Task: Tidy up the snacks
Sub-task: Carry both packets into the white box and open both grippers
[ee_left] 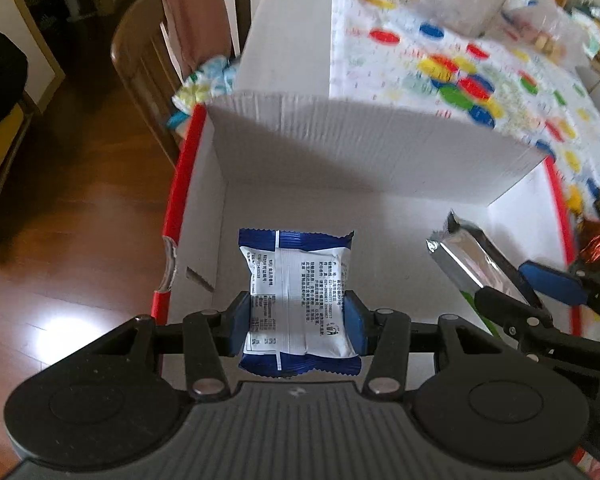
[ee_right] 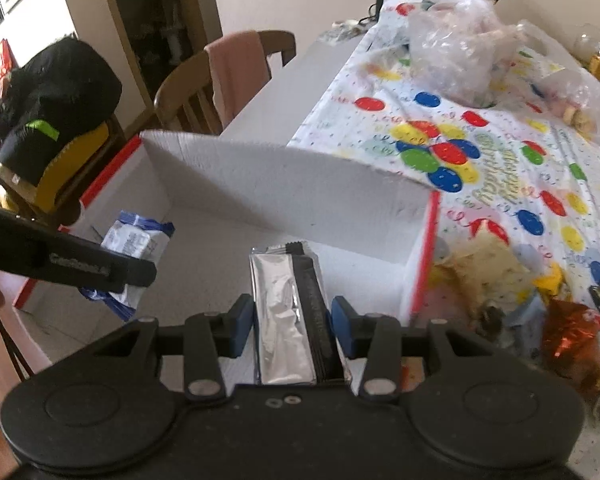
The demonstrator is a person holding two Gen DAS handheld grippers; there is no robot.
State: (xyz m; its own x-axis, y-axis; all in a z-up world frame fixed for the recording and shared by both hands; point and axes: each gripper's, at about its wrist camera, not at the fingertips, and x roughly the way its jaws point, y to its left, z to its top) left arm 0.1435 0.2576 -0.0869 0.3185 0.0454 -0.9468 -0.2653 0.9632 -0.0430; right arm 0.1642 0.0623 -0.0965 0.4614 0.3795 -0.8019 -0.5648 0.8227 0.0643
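Observation:
My left gripper (ee_left: 298, 320) is shut on a blue and white snack packet (ee_left: 298, 292) and holds it over the open white cardboard box (ee_left: 372, 156) with red edges. My right gripper (ee_right: 294, 322) is shut on a silver and black snack bar (ee_right: 288, 308), also over the box. The bar and the right gripper show at the right of the left wrist view (ee_left: 476, 260). The packet and the left gripper show at the left of the right wrist view (ee_right: 136, 240).
The box (ee_right: 284, 184) sits at the table's left end on a balloon-print tablecloth (ee_right: 500, 168). Loose snacks (ee_right: 572, 344) lie right of the box. Plastic bags (ee_right: 452, 52) lie at the back. Wooden chairs (ee_left: 156, 64) stand left of the table.

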